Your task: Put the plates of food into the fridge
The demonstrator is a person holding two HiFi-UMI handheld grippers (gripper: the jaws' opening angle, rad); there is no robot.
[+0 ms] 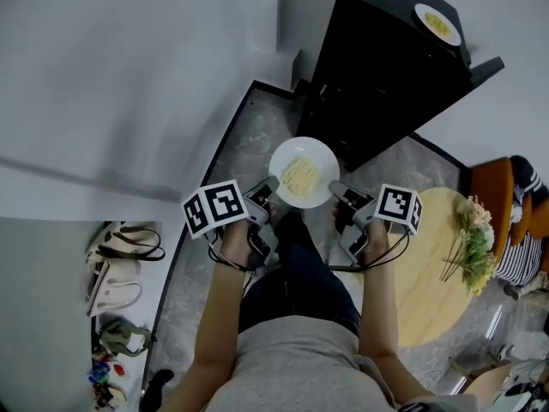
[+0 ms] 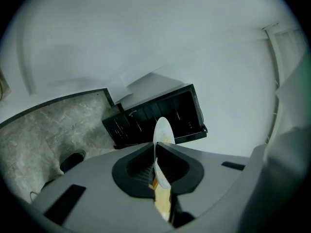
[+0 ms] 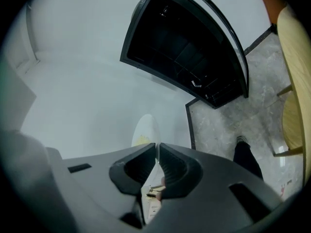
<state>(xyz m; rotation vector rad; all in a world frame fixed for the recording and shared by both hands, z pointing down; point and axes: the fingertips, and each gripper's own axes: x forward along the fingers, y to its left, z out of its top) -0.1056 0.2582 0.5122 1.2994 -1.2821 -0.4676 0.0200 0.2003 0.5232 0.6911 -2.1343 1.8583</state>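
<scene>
You carry one round white plate of pale yellow food (image 1: 302, 172) level in the air between both tools. Your left gripper (image 1: 268, 187) is clamped on the plate's left rim and your right gripper (image 1: 339, 191) is clamped on its right rim; each gripper view shows the jaws closed on the thin rim. The plate hangs above the grey marbled floor (image 1: 244, 148), near the black fridge (image 1: 377, 84) but not yet inside. The fridge's dark shelves show, so its door looks open. A second white plate of yellow food (image 1: 437, 22) sits on the fridge's top, not yet stored. By my reckoning, nothing is shelved yet: both plates remain.
</scene>
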